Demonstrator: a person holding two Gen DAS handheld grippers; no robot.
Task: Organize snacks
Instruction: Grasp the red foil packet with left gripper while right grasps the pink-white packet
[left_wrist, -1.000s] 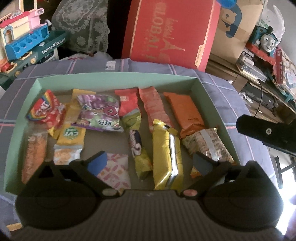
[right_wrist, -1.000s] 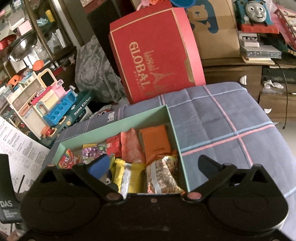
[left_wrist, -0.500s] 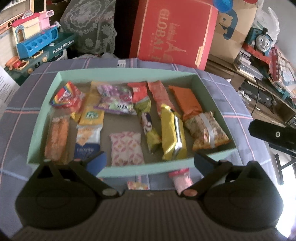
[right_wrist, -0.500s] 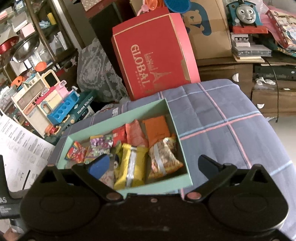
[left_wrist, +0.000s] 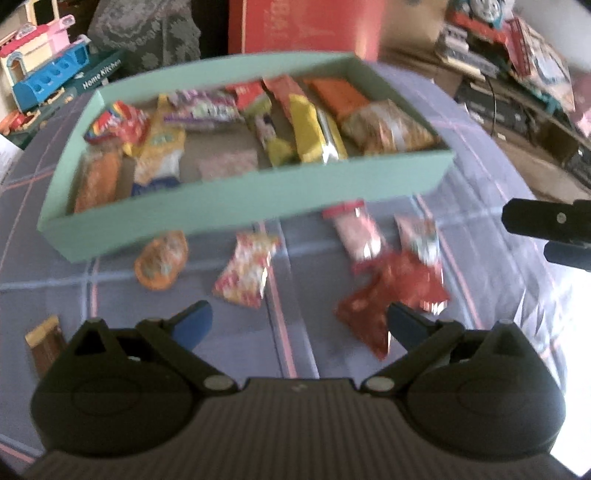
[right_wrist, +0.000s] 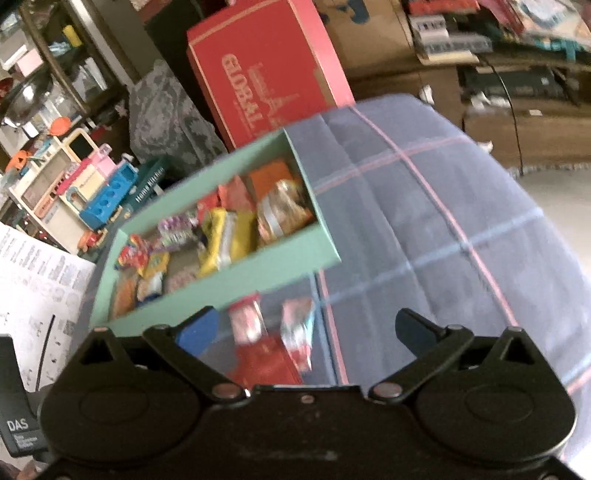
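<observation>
A mint green box (left_wrist: 236, 199) (right_wrist: 258, 273) holds several snack packets laid in rows. In front of it, loose packets lie on the checked cloth: a red crinkled packet (left_wrist: 391, 291) (right_wrist: 266, 362), a pink-and-red packet (left_wrist: 352, 229) (right_wrist: 247, 321), a patterned packet (left_wrist: 419, 236) (right_wrist: 297, 332), a colourful packet (left_wrist: 245, 271), an orange round packet (left_wrist: 160, 264) and a brown bar (left_wrist: 44, 341) at the left. My left gripper (left_wrist: 299, 326) hangs open above the cloth near the red packet, holding nothing. My right gripper (right_wrist: 304, 328) is open too, to the right of the box.
A big red GLOBAL box (right_wrist: 269, 77) leans behind the green box. Toy kitchen sets (left_wrist: 48, 77) stand at the back left, cluttered shelves (left_wrist: 517, 55) at the back right. A printed sheet (right_wrist: 37, 295) lies at the left. The cloth-covered table edge (right_wrist: 535, 229) curves off at the right.
Both grippers have pulled back toward me and away from the box. The loose packets in front of the box have come into view. Both grippers stayed open.
</observation>
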